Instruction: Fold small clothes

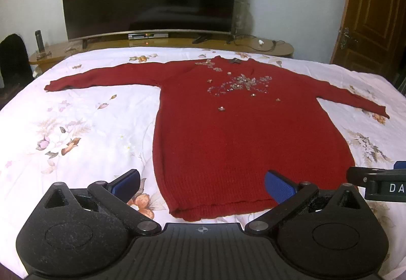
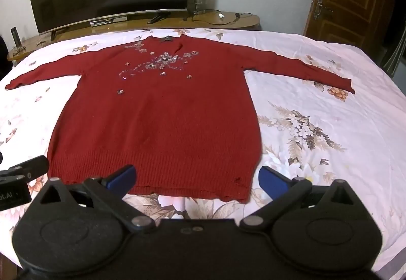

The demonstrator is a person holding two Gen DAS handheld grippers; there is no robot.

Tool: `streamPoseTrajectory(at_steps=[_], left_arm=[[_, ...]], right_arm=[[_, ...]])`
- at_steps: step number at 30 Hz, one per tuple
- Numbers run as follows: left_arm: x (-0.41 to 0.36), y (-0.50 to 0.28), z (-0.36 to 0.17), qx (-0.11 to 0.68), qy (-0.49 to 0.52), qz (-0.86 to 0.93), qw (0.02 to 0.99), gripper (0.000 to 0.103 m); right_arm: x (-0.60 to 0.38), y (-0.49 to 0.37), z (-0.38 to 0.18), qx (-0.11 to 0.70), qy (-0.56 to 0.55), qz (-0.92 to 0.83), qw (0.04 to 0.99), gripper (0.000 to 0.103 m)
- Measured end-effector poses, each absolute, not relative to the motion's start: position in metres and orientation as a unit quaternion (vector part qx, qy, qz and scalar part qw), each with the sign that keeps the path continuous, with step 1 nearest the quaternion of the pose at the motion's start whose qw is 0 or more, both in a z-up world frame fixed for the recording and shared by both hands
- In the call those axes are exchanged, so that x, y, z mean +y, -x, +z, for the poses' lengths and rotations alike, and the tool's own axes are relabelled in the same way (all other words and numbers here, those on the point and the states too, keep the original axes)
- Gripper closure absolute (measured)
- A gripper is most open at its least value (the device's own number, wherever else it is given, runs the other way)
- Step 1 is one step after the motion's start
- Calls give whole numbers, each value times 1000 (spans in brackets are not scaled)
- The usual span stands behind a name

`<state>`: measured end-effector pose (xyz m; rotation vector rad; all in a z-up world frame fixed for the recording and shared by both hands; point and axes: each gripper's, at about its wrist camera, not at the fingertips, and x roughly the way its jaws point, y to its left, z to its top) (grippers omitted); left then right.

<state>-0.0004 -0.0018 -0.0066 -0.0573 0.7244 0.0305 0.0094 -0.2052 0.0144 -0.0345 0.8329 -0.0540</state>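
Left gripper point(image 1: 201, 186), blue-padded, jaws wide apart, nothing held, hovers over the near hem's left corner. Dark red knitted sweater with beaded chest point(image 1: 243, 127) lies flat, sleeves spread, on white floral bedsheet point(image 1: 83, 127). Right gripper point(image 2: 196, 179) equally wide, empty, at the hem's right corner.

The left gripper point(image 1: 202, 185) is showing a matte black body with two rounded housings, each bearing a faint pressed circle. Black link arms are running forward from silver pivot pins to flat fingers point(image 1: 280, 185) faced in blue textured pads. Between the housings a ribbed black plate is carrying a small crosshair mark. Triangular cut-outs are opening through the outer links. The right gripper point(image 2: 197, 179) is wearing the same black shell, silver pins and blue fingers point(image 2: 272, 182), with two small round screws behind its centre. Seen beside the left gripper, its side is bearing white letters "DA".
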Motion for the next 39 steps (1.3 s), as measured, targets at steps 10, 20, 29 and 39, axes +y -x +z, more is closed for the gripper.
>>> streamPoseTrajectory(at_steps=[10, 20, 29, 39], left_arm=[[0, 0, -7, 357, 30, 17, 934, 0], [0, 0, -6, 358, 27, 18, 933, 0], [-3, 0, -6, 362, 24, 16, 932, 0], [-5, 0, -6, 364, 24, 17, 931, 0]], right_arm=[[-205, -11, 11, 408, 20, -24, 912, 1], [-205, -11, 12, 408, 20, -24, 912, 1], [-207, -9, 10, 410, 20, -23, 912, 1], [-207, -8, 10, 410, 21, -21, 912, 1]])
